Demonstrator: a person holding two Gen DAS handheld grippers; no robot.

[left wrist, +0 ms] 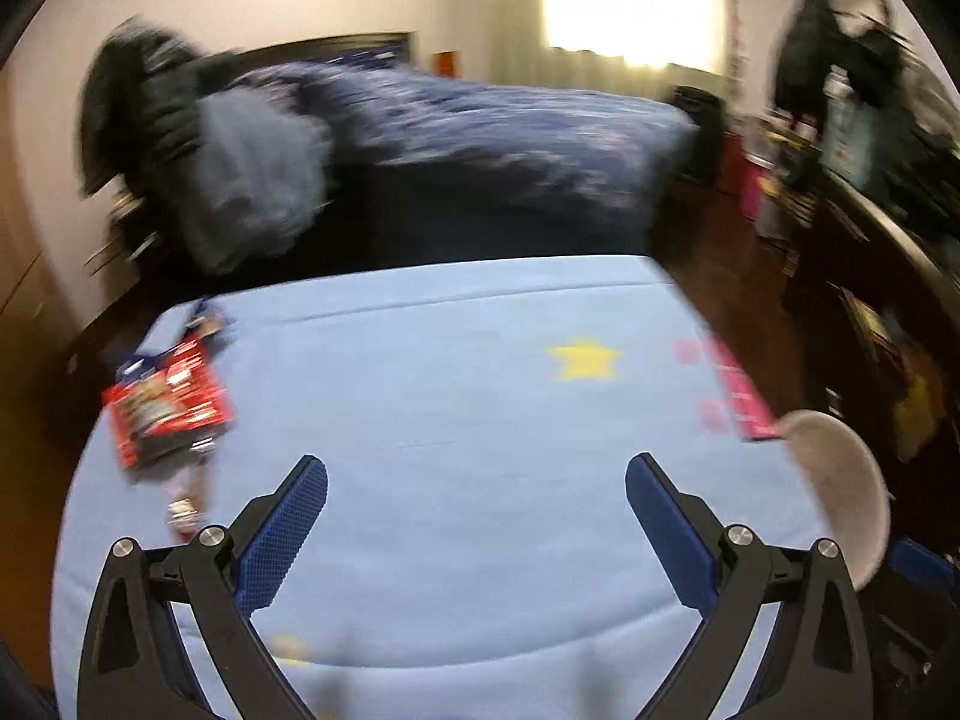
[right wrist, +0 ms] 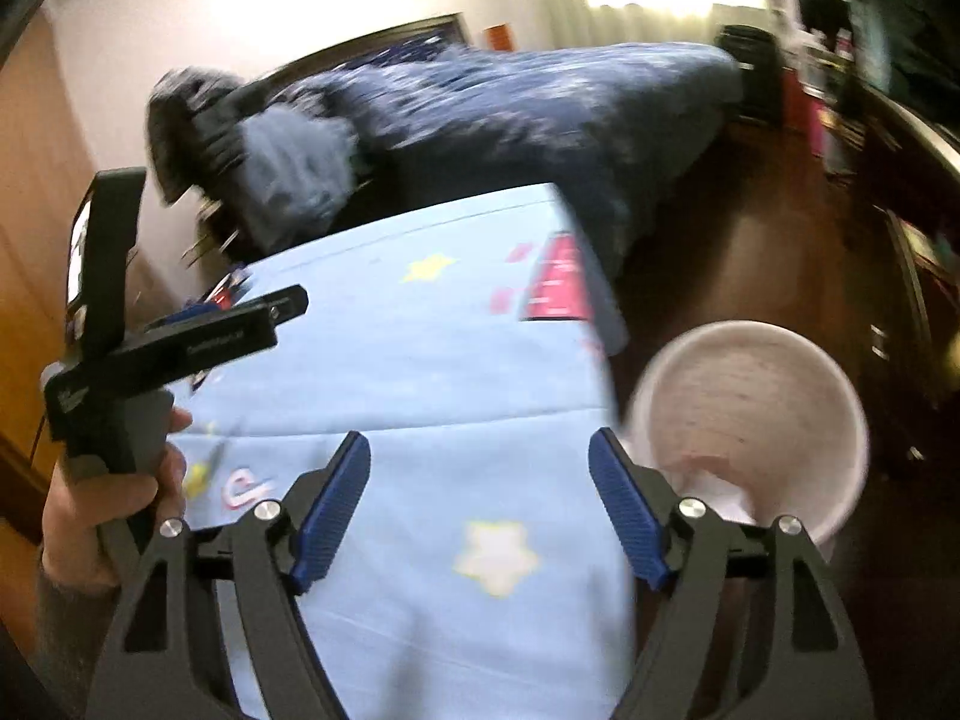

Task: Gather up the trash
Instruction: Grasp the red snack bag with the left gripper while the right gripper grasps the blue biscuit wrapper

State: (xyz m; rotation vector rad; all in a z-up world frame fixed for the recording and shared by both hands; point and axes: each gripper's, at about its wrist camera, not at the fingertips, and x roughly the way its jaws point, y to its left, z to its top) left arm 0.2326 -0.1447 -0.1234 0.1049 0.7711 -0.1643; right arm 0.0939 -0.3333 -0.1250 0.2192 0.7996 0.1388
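A red and black wrapper (left wrist: 168, 414) lies at the left edge of a light blue, star-printed bed cover (left wrist: 456, 372). A small scrap (left wrist: 183, 510) lies just below the wrapper. My left gripper (left wrist: 477, 480) is open over the cover with nothing between its fingers, and the wrapper is off to its left. My right gripper (right wrist: 480, 456) is also open and empty, above the cover's right part. A round pink bin (right wrist: 750, 420) stands on the floor right of it, with something pale at the bottom. The bin (left wrist: 840, 498) also shows in the left wrist view.
A person's hand (right wrist: 114, 504) holds the left gripper's handle at the left. Beyond the cover is a bed with a dark blue quilt (left wrist: 480, 120) and a chair heaped with clothes (left wrist: 198, 144). Wooden floor (right wrist: 750, 252) and dark, cluttered shelves (left wrist: 870, 210) run along the right.
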